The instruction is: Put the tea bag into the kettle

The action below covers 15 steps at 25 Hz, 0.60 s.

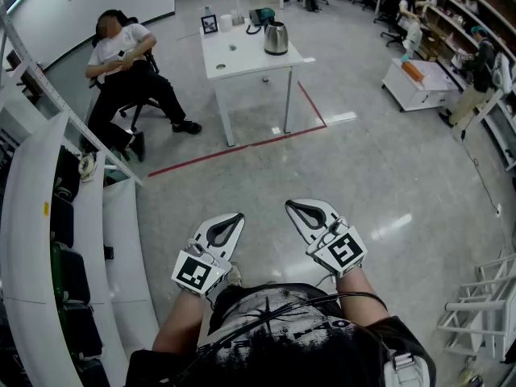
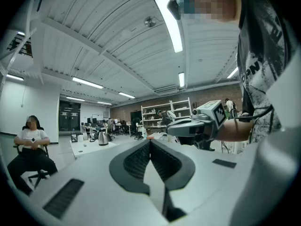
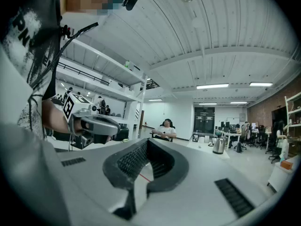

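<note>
Nearest you, low in the head view: your dark printed shirt (image 1: 282, 329), with both forearms out in front of it.

- Left hand-held gripper (image 1: 236, 218): held level, jaws closed tip to tip, nothing between the ribbed pads.
- Right hand-held gripper (image 1: 293, 206): also level, jaws closed and empty. The two sit side by side above bare floor, near each other but apart.

Task things:
- Kettle (image 1: 276, 38): polished steel, rounded body, dark handle. It stands upright at the right end of a white tabletop (image 1: 242, 59). You cannot tell from here whether the lid is up or what is inside.
- Tea bag: too small to make out. A few small specks lie on the tabletop left of the kettle, and none of them can be named.
- Also on the tabletop, along its far edge: a small picture frame (image 1: 210, 24), a white cup (image 1: 226, 22), and a dark object you cannot identify.

Relation: the kettle is well apart from both hand-held grippers, straight ahead across open floor and beyond a red tape line (image 1: 242, 146).

A person sits in a chair (image 1: 121, 59) left of the tabletop.
</note>
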Each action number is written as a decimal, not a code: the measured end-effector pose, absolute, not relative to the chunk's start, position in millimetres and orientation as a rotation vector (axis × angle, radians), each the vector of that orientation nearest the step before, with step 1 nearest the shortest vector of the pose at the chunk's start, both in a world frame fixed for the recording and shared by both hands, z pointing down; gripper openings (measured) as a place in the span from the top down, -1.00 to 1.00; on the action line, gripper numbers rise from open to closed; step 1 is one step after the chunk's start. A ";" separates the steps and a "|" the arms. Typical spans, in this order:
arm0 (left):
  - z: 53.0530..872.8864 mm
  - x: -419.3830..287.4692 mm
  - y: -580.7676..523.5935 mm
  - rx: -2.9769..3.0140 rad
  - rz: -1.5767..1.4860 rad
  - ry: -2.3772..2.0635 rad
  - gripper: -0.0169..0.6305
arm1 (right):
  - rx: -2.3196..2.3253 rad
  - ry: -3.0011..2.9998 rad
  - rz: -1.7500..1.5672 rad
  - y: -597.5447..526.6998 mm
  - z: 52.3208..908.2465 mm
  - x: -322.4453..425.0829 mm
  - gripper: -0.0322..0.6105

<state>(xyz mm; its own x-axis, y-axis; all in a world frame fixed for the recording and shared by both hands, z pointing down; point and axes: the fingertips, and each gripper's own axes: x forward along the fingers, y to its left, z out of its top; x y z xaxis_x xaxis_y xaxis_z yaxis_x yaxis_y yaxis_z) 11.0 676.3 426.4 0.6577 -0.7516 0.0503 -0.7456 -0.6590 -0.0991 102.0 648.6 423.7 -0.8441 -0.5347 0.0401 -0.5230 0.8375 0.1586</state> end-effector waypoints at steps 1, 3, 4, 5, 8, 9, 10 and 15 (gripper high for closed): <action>426.2 12.0 676.1 -2.795 -0.137 1.262 0.91 | 0.838 -2.937 -0.238 649.0 420.4 100.9 0.87; 425.5 14.4 675.8 -2.792 -0.143 1.253 0.91 | 0.828 -2.947 -0.265 649.4 415.7 99.5 0.87; 425.2 15.6 675.5 -2.792 -0.146 1.248 0.91 | 0.827 -2.950 -0.268 649.4 414.6 99.4 0.87; 425.5 16.6 675.0 -2.792 -0.149 1.246 0.91 | 0.828 -2.953 -0.269 649.1 414.0 99.5 0.87; 427.5 18.0 672.4 -2.792 -0.155 1.253 0.91 | 0.821 -2.957 -0.270 648.5 414.5 100.0 0.87; 427.2 18.2 671.7 -2.788 -0.161 1.256 0.91 | 0.815 -2.960 -0.270 648.6 414.6 99.6 0.87; 426.2 18.2 671.2 -2.782 -0.172 1.260 0.91 | 0.809 -2.966 -0.268 648.6 414.7 99.2 0.87; 428.8 21.5 672.5 -2.770 -0.179 1.252 0.91 | 0.766 -2.958 -0.216 649.5 424.8 99.4 0.87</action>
